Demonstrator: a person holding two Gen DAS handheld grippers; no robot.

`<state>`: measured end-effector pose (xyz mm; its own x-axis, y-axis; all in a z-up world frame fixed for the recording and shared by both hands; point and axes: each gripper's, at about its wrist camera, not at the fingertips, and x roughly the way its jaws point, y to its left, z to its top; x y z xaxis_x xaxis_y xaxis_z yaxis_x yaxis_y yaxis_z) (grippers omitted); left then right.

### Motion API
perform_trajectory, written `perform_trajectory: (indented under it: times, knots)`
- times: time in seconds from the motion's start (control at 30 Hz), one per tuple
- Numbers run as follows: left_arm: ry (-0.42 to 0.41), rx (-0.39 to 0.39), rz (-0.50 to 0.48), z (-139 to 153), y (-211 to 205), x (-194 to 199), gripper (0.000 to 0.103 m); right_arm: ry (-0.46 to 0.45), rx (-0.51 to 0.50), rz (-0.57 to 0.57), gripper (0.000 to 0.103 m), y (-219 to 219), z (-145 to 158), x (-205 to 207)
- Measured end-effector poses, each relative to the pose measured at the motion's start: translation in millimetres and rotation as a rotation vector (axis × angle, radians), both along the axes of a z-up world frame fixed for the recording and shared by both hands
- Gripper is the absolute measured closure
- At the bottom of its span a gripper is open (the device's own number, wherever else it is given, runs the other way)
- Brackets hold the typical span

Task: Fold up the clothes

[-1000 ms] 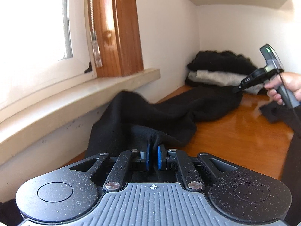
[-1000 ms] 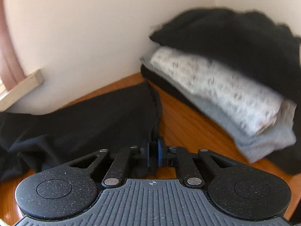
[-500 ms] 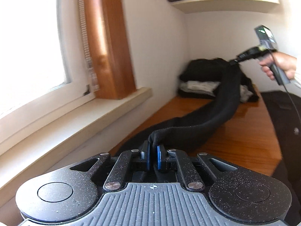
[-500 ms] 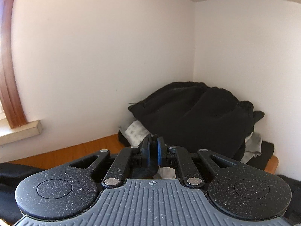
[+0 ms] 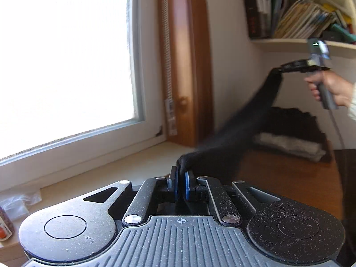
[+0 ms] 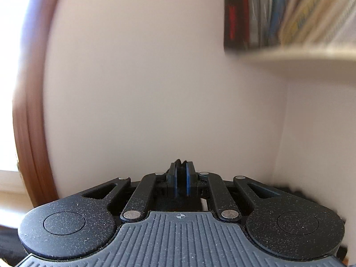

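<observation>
Left tongs, right tongs both clamped on black garment; garment blurred, lower part hidden.

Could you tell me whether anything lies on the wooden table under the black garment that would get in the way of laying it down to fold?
Nothing visible does. The black garment hangs between the left gripper and right gripper, over bare wooden table. The folded stack sits further back, in the corner.
</observation>
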<state>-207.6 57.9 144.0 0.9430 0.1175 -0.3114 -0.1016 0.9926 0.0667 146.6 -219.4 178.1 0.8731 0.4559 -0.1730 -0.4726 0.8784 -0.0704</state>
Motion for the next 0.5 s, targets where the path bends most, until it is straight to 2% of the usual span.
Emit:
perform_trajectory:
  times: [0.1, 0.2, 0.27, 0.33, 0.43, 0.5]
  knots:
    - [0.072, -0.031, -0.116, -9, -31, 7, 0.097, 0.007, -0.079, -0.048, 0.095, -18, -5, 1]
    - [0.189, -0.08, -0.247, -32, -63, 22, 0.093, 0.135, -0.183, -0.098, 0.091, -35, -44, 17]
    - [0.273, -0.086, -0.309, -53, -84, 37, 0.092, 0.216, -0.264, -0.133, 0.075, -46, -74, 24]
    - [0.29, -0.078, -0.319, -57, -91, 45, 0.092, 0.246, -0.314, -0.133, 0.064, -52, -101, 22]
    - [0.293, -0.065, -0.318, -58, -98, 55, 0.09, 0.309, -0.33, -0.084, 0.064, -53, -130, 19]
    - [0.263, -0.021, -0.272, -54, -93, 57, 0.073, 0.333, -0.336, -0.034, 0.063, -47, -146, 16]
